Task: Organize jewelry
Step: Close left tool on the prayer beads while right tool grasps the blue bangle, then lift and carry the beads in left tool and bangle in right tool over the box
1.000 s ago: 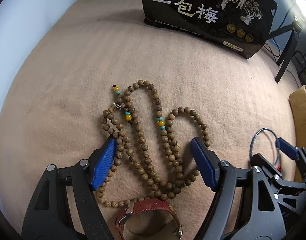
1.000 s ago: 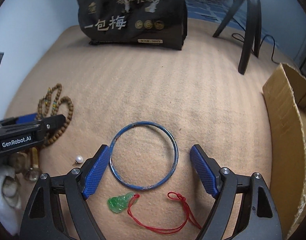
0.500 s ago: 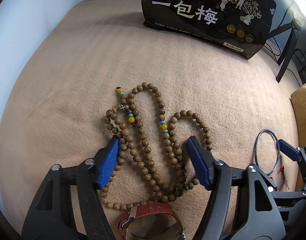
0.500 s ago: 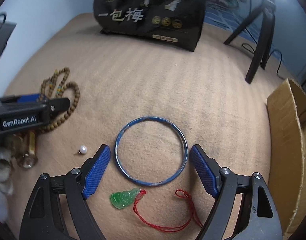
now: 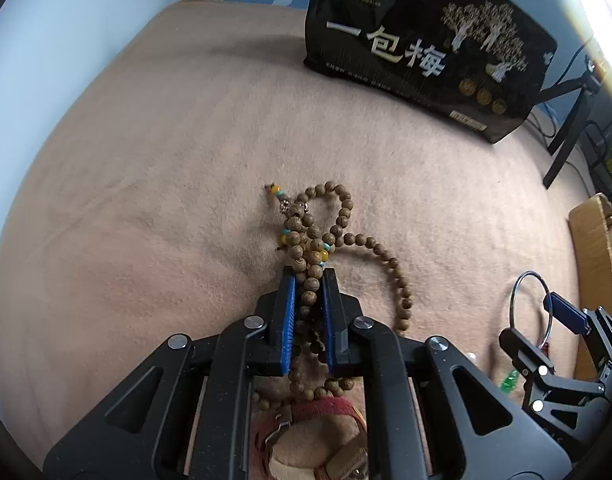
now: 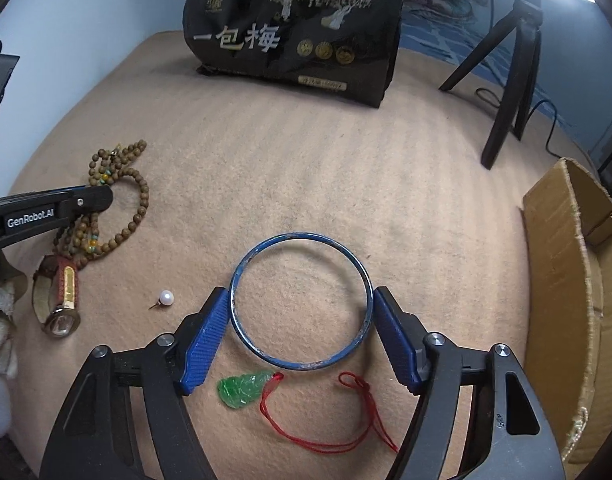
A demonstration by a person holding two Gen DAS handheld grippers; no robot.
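My left gripper is shut on a bunched wooden bead necklace lying on the tan cloth; loose loops trail to the right. The necklace and the left gripper also show in the right wrist view. My right gripper has its blue pads against both sides of a blue bangle lying flat. The bangle shows in the left wrist view too.
A green jade pendant on a red cord lies under the right gripper. A pearl stud and a red-strapped watch lie at left. A black printed bag stands at the back, a tripod and a cardboard box at right.
My left gripper has shut on the bead necklace, bunching its strands together. My right gripper has narrowed until its pads touch the blue bangle.
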